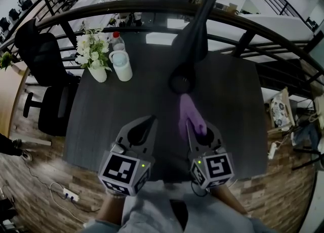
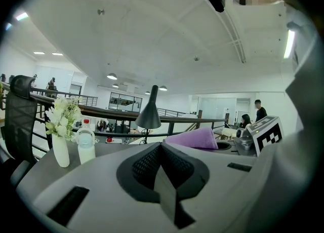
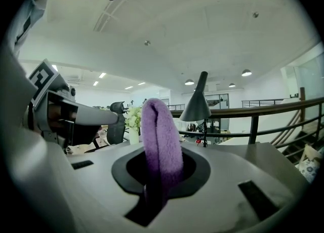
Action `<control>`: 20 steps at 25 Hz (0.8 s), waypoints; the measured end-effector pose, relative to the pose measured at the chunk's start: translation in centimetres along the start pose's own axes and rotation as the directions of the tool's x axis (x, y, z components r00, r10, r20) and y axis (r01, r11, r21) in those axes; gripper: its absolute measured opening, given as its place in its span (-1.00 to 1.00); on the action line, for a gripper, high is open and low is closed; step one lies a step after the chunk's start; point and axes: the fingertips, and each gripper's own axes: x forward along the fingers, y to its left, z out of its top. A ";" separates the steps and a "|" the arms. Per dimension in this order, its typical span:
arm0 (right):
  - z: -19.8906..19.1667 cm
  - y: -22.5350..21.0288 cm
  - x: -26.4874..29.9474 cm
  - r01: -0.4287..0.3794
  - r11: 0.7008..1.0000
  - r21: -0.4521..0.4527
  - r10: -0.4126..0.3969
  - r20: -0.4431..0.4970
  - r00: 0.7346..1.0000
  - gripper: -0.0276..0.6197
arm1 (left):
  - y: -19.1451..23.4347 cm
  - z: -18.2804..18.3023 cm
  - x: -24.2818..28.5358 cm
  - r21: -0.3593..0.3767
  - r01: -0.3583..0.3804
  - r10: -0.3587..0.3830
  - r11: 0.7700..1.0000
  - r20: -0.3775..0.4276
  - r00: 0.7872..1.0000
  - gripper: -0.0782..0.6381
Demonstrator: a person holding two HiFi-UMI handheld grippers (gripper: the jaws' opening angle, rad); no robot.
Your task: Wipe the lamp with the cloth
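Note:
A dark desk lamp stands at the far middle of the dark table, its round base towards me and its cone shade up high. My right gripper is shut on a purple cloth, which sticks out ahead of the jaws towards the lamp base without touching it. In the right gripper view the cloth stands folded between the jaws, with the lamp beyond. My left gripper hovers beside it on the left, shut and holding nothing.
At the table's far left stand a white vase of flowers, a white cup and a small bottle. A black office chair is left of the table. A curved railing runs behind it.

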 end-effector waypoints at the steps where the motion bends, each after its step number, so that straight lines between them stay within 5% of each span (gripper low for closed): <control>1: 0.0 0.0 0.0 0.000 1.000 0.000 0.000 0.001 1.000 -0.77 | 0.0 -0.1 0.0 -0.002 0.000 0.000 1.000 0.000 1.000 -0.78; 20: -0.9 -0.7 0.3 0.014 1.000 0.012 -0.014 -0.024 1.000 -0.76 | 0.4 -0.6 0.1 0.005 -0.010 0.010 1.000 -0.013 1.000 -0.78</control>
